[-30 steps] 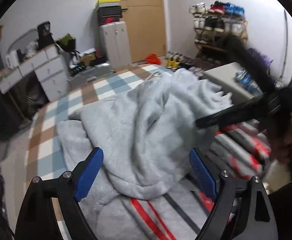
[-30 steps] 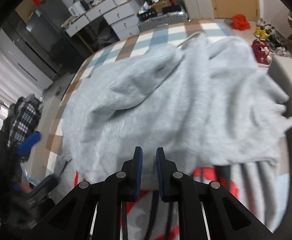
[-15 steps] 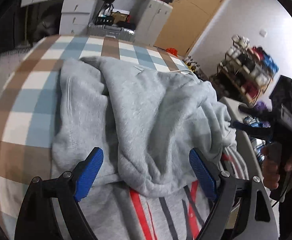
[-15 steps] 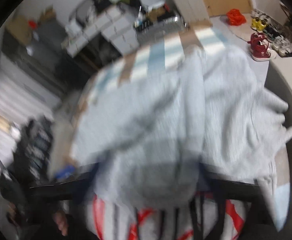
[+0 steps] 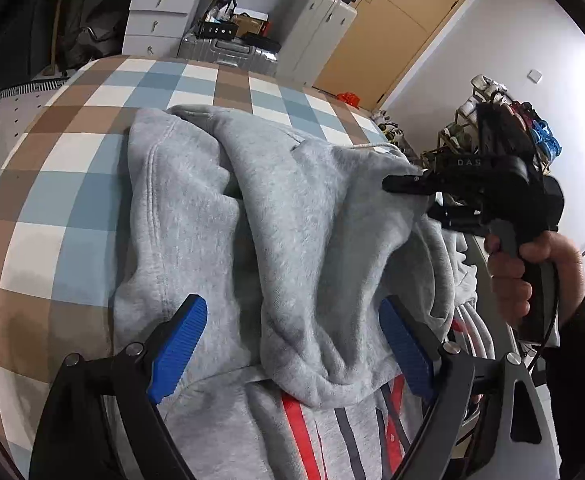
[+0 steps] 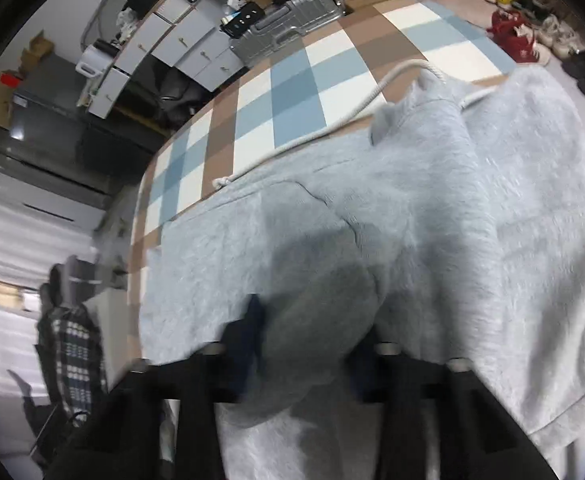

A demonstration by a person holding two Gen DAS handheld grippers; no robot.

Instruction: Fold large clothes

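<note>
Here, on the left wrist view, we hold the left tongs [image 5: 288, 344] spread wide above a grey hoodie [image 5: 292, 220], their blue pads [image 5: 176, 348] standing either side of a rolled fold of fleece without pressing on it. The hoodie lies heaped on a bed [image 5: 72, 168] covered in a brown, blue and white checked sheet, and its near edge overlaps a grey garment with red and dark stripes [image 5: 304, 436]. At right, a bare hand [image 5: 532, 272] grips the handle of the right tongs [image 5: 408, 196], whose black arms reach to the hoodie's raised edge; from this side we cannot tell how wide they stand. Beyond the bed stand white drawers [image 5: 152, 20], a silver suitcase [image 5: 228, 50] and a wooden door [image 5: 396, 28].

Next, on the right wrist view, which is blurred near the lens, the right tongs [image 6: 308, 344] have just been closing and stand narrow, with a thick bunch of the grey hoodie [image 6: 432, 220] between their fingers [image 6: 248, 340]; the pads appear to pinch it. A white drawstring [image 6: 332, 128] trails from the hood across the checked bed [image 6: 292, 80]. Red shoes [image 6: 516, 36] sit on the floor past the far corner.
</note>
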